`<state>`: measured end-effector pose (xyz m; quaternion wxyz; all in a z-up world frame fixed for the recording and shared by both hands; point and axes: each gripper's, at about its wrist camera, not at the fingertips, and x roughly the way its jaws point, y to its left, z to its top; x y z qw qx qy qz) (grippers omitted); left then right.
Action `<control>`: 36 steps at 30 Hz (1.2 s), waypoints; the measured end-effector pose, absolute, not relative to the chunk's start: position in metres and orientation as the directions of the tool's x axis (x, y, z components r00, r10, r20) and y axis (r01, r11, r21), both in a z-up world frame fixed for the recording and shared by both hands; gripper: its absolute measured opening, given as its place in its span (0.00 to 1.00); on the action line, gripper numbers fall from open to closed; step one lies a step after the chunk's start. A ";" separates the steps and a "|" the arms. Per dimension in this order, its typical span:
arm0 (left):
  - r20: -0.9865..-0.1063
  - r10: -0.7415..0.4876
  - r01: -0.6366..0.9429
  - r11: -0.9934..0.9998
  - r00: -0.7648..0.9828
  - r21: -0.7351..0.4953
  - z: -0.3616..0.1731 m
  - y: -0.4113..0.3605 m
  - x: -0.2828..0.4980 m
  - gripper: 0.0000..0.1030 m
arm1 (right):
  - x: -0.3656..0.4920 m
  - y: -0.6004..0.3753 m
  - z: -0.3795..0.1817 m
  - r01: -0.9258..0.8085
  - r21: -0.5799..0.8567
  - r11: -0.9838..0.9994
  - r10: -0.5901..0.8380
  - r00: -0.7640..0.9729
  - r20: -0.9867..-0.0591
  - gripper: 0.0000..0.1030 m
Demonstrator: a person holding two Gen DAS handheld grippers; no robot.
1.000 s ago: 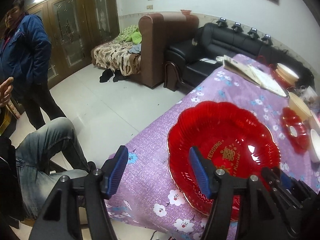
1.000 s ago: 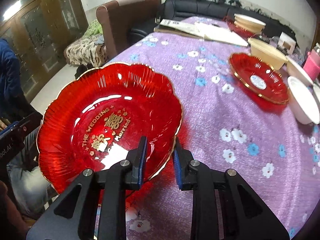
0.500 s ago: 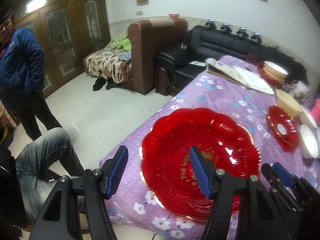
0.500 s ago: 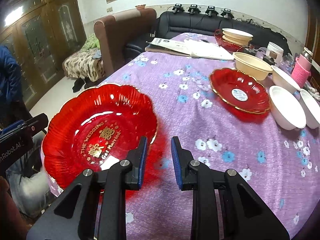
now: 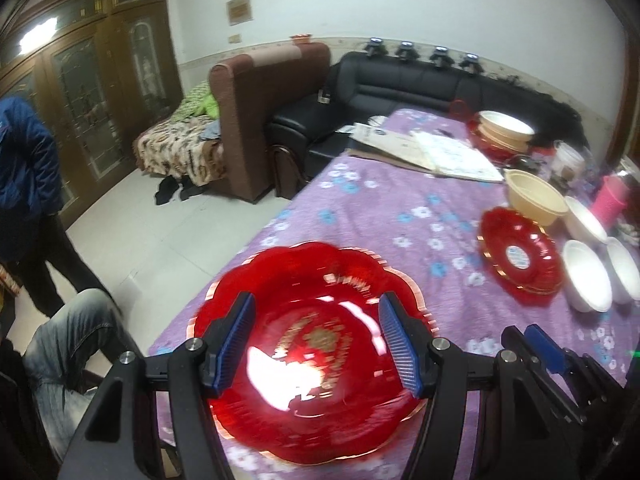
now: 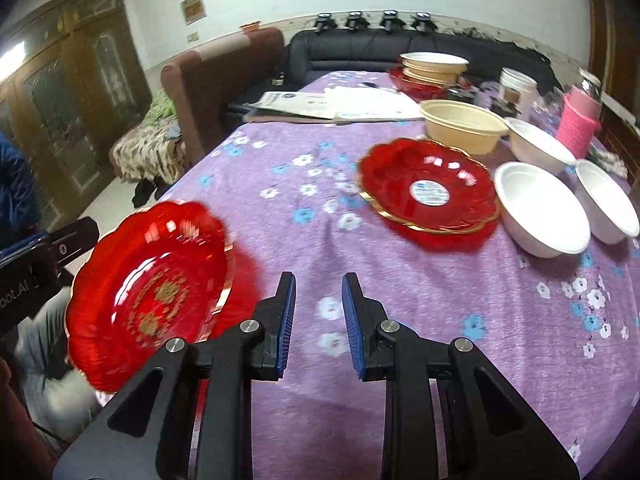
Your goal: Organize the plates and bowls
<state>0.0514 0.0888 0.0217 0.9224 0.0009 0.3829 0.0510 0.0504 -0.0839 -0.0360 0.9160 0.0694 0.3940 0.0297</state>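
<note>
A large red scalloped plate (image 5: 316, 344) with gold lettering lies at the near left corner of the purple flowered table (image 5: 384, 208); it also shows in the right wrist view (image 6: 148, 296). My left gripper (image 5: 316, 344) is open and empty, held over this plate. My right gripper (image 6: 318, 316) is open and empty, to the right of the plate, above bare cloth. A smaller red plate (image 6: 428, 188) lies mid-table, with white bowls (image 6: 540, 216) and a beige bowl (image 6: 460, 126) beside it.
A stack of beige bowls on a red plate (image 6: 432, 68) stands at the far end, next to papers (image 6: 340, 106), a white cup (image 6: 518, 90) and a pink cup (image 6: 578, 126). A seated person's knee (image 5: 68, 336) is by the table corner. Sofas stand behind.
My right gripper has let go of the large red plate's rim, opened and drawn back to the right. My left gripper has moved over the plate, which now lies on the table.
</note>
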 end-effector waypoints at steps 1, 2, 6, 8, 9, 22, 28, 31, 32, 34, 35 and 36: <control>-0.709 0.086 -0.079 0.996 0.700 0.042 0.022 0.083 0.055 0.67 | 0.053 -0.093 -0.037 0.016 0.159 0.987 0.105 0.688 -0.718 0.23; -0.712 0.079 -0.065 0.997 0.698 0.046 0.022 0.074 0.059 0.68 | 0.056 -0.102 -0.038 0.031 0.168 0.985 0.101 0.687 -0.720 0.23; -0.709 0.067 -0.023 0.997 0.702 0.071 0.022 0.046 0.070 0.68 | 0.068 -0.142 -0.046 0.095 0.237 0.967 0.113 0.673 -0.731 0.23; -0.711 0.068 -0.010 0.996 0.700 0.086 0.020 0.034 0.079 0.69 | 0.074 -0.161 -0.050 0.128 0.255 0.958 0.108 0.666 -0.738 0.23; -0.716 0.066 -0.002 0.996 0.695 0.091 0.018 0.028 0.084 0.69 | 0.077 -0.168 -0.052 0.141 0.260 0.955 0.104 0.664 -0.741 0.23; -0.839 -0.023 -0.015 0.999 0.544 -0.037 -0.016 -0.030 0.179 0.69 | 0.113 -0.233 -0.093 0.215 0.680 0.701 0.491 0.546 -0.679 0.33; -0.894 -0.095 -0.043 0.991 0.438 -0.127 -0.046 -0.034 0.200 0.69 | 0.123 -0.246 -0.103 0.300 0.732 0.612 0.496 0.576 -0.650 0.40; -0.901 -0.107 -0.052 0.988 0.420 -0.142 -0.053 -0.036 0.204 0.69 | 0.128 -0.249 -0.109 0.337 0.733 0.591 0.482 0.581 -0.656 0.40; -0.902 -0.106 -0.053 0.989 0.418 -0.140 -0.056 -0.037 0.206 0.69 | 0.130 -0.250 -0.110 0.349 0.730 0.587 0.476 0.580 -0.661 0.40; -0.905 -0.099 -0.053 0.990 0.413 -0.132 -0.060 -0.040 0.209 0.69 | 0.133 -0.251 -0.112 0.372 0.722 0.584 0.454 0.587 -0.670 0.40; -0.906 -0.101 -0.053 0.990 0.410 -0.134 -0.062 -0.040 0.210 0.69 | 0.136 -0.254 -0.113 0.376 0.724 0.578 0.457 0.586 -0.669 0.40; -0.908 -0.104 -0.054 0.989 0.406 -0.138 -0.064 -0.041 0.213 0.69 | 0.137 -0.255 -0.114 0.377 0.731 0.569 0.460 0.591 -0.663 0.40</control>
